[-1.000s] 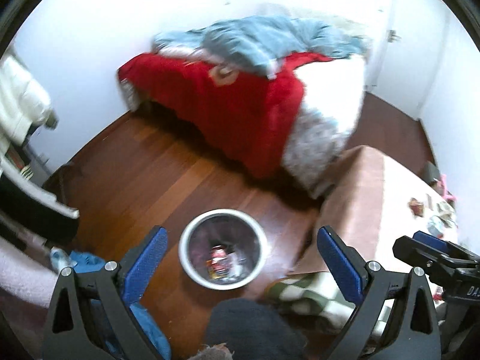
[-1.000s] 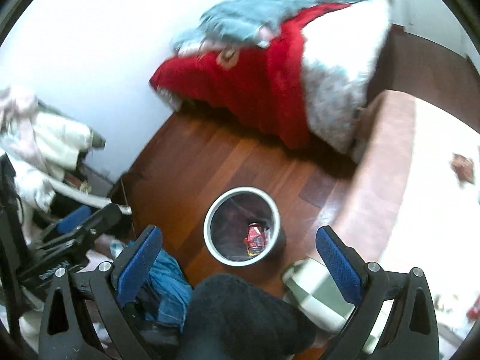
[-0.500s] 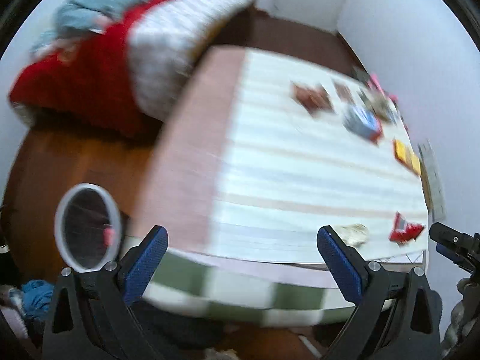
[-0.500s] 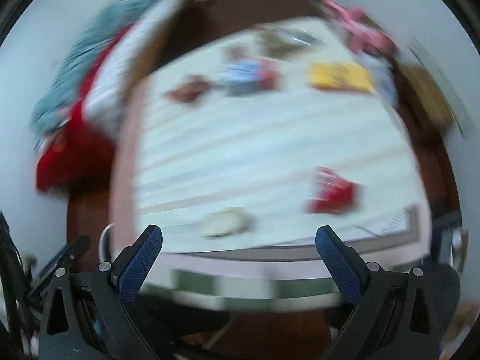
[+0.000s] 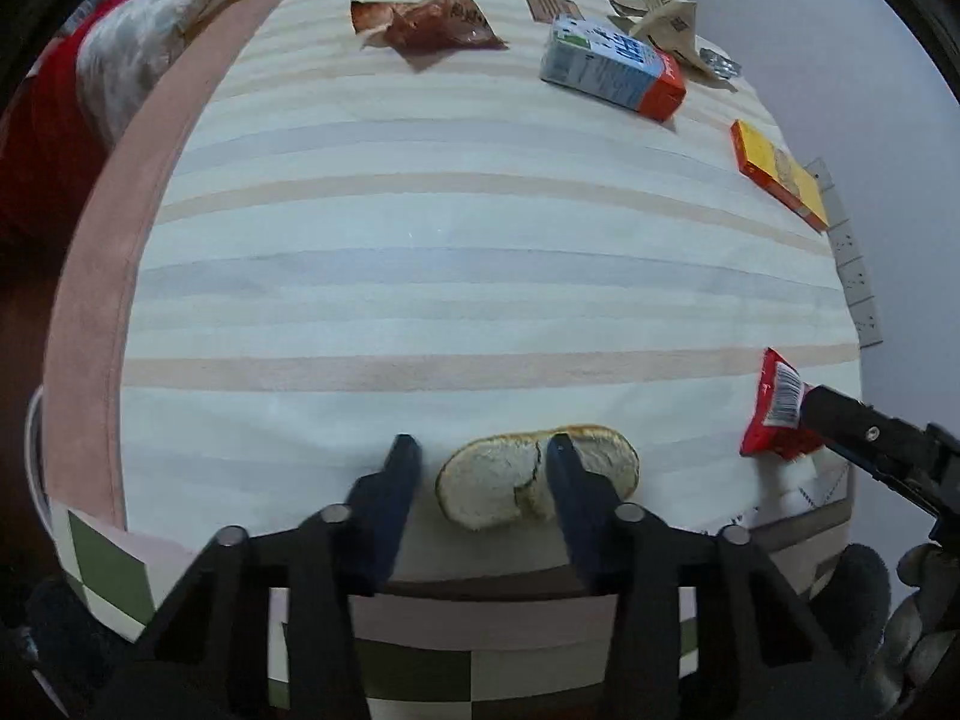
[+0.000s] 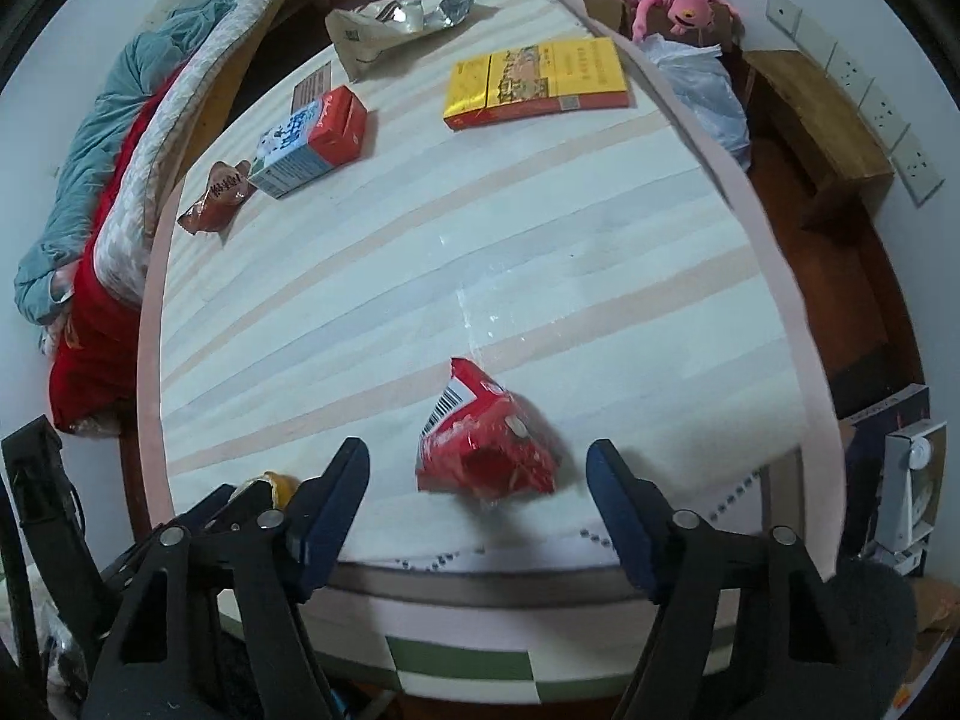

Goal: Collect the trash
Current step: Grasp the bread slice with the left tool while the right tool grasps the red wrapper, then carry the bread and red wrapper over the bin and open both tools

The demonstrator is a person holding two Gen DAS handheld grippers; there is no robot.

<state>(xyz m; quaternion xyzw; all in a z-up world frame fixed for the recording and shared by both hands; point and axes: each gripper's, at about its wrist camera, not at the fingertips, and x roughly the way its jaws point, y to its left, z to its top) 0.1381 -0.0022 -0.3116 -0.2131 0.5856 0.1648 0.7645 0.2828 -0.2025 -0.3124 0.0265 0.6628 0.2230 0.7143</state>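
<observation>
Left wrist view: a second ago this camera looked across the floor at a metal bin beside the bed; now it looks steeply down on the striped tablecloth (image 5: 456, 276). Left gripper (image 5: 480, 468) is closing, much narrower than before. The bread piece (image 5: 534, 483) lies at the near table edge; the right-hand finger overlaps it, the other stands just clear on bare cloth, no firm pinch visible. Further back: brown wrapper (image 5: 429, 21), milk carton (image 5: 612, 69), yellow box (image 5: 780, 174).

Right wrist view: bin and floor gone from sight here as well; the table fills the picture. Right gripper (image 6: 477, 480) is closing, jaws at middling width. The red wrapper (image 6: 486, 444) lies between the fingers, touched by neither.
</observation>
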